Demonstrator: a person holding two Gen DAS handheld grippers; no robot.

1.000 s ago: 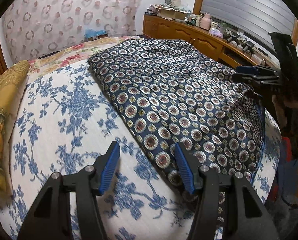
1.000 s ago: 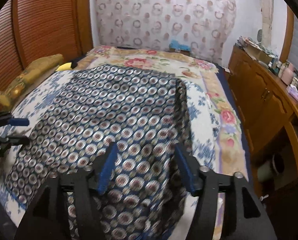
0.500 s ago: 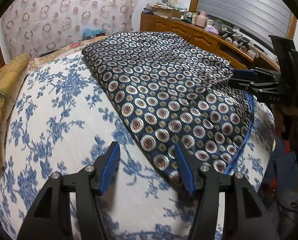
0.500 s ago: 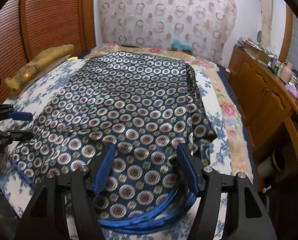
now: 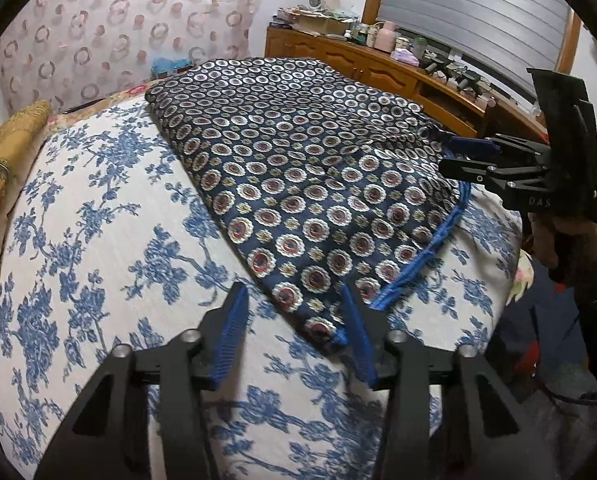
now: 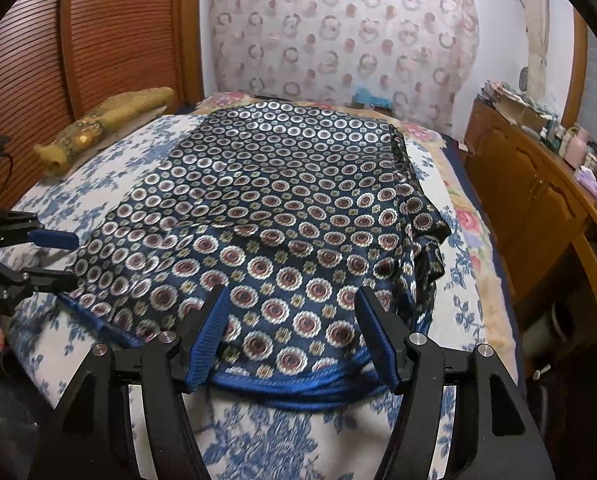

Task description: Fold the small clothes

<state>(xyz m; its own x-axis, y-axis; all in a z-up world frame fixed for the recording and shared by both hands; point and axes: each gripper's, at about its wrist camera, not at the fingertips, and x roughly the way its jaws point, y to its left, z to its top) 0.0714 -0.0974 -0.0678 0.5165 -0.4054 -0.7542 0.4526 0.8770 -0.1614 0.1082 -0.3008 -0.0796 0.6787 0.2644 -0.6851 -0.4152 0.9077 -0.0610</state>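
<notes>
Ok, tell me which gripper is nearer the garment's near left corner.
Left. The left gripper straddles that corner of the patterned garment, jaws closing around it. The right gripper sits at the blue-trimmed hem toward the opposite corner.

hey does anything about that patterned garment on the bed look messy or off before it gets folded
Yes. The garment lies mostly flat, but its right edge near the cabinet side is bunched and folded under in loose pleats, and the blue hem at the near end bows instead of lying straight. Nothing looks torn or spilled.
</notes>
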